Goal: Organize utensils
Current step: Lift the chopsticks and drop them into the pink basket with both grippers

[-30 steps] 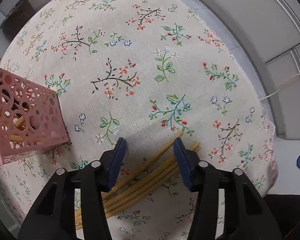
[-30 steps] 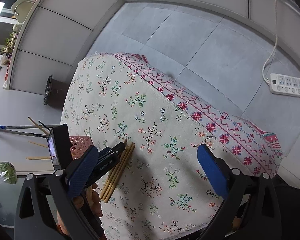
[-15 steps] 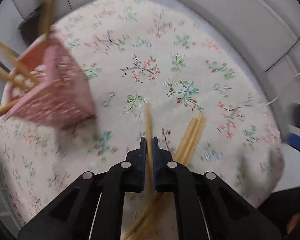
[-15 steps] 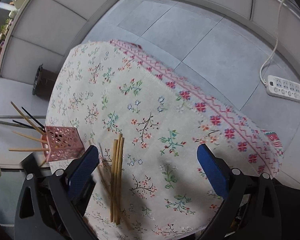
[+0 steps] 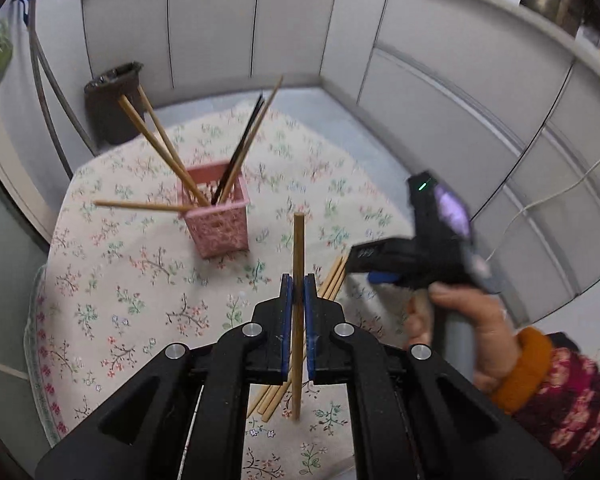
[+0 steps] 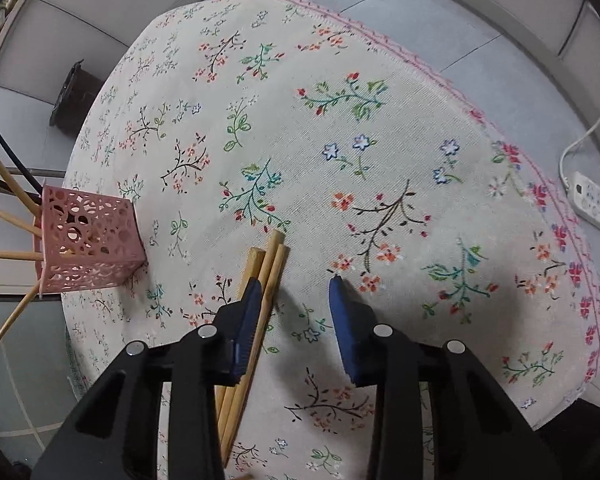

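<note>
1. Right now my left gripper (image 5: 296, 290) is squeezed tight on one wooden chopstick (image 5: 299, 240). The stick stands almost straight up between the blue pads, with its top poking out above them and its bottom end hanging below, over the flowery tablecloth (image 5: 140, 280).

2. So I think I am in the middle of the carry step: one stick is picked up, and it needs to go in the pink basket (image 5: 216, 220).

3. That basket sits on the cloth ahead of my left gripper and a bit to the left, well apart from it. It already holds several sticks, some wooden and a couple of black ones, all leaning out in different ways.

4. For the next move, I would bring the stick over the open top of the basket, point its low end into a gap between the leaning sticks, and only then let go. If I bump those sticks, the light basket might tip.

5. My right gripper (image 6: 292, 312) is wide open and holds nothing. It hangs low over the loose chopsticks (image 6: 268, 264) lying side by side on the cloth. They lie by its left pad, not between the two pads.

6. I would have to slide it left before closing on one.
</note>
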The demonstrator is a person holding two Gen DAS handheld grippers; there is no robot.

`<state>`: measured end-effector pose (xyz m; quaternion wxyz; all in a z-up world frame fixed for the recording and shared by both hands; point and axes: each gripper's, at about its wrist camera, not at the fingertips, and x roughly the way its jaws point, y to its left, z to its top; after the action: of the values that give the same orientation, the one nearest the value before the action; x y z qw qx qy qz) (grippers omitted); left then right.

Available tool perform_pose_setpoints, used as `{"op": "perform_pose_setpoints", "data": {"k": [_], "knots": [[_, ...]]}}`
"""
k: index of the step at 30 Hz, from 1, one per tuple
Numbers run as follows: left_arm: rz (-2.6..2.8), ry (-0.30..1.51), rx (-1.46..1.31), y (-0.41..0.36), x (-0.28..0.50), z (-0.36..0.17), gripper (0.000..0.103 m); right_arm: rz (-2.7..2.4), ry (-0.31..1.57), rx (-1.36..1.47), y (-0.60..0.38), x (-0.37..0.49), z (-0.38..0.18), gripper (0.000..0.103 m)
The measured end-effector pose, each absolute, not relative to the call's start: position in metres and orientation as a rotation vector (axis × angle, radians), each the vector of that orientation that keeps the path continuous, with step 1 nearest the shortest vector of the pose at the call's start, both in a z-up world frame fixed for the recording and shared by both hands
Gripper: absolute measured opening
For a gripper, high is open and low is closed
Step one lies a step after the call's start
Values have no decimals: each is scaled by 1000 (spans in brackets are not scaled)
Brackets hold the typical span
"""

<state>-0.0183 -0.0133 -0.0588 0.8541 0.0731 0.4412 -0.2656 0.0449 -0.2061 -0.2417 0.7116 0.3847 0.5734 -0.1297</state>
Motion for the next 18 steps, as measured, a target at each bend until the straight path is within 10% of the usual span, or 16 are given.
{"op": "perform_pose_setpoints", "data": {"k": [18], "knots": [[-574,842,127,0,-28,-32,5,-343,1272,688,-194,59,-242,7]]}}
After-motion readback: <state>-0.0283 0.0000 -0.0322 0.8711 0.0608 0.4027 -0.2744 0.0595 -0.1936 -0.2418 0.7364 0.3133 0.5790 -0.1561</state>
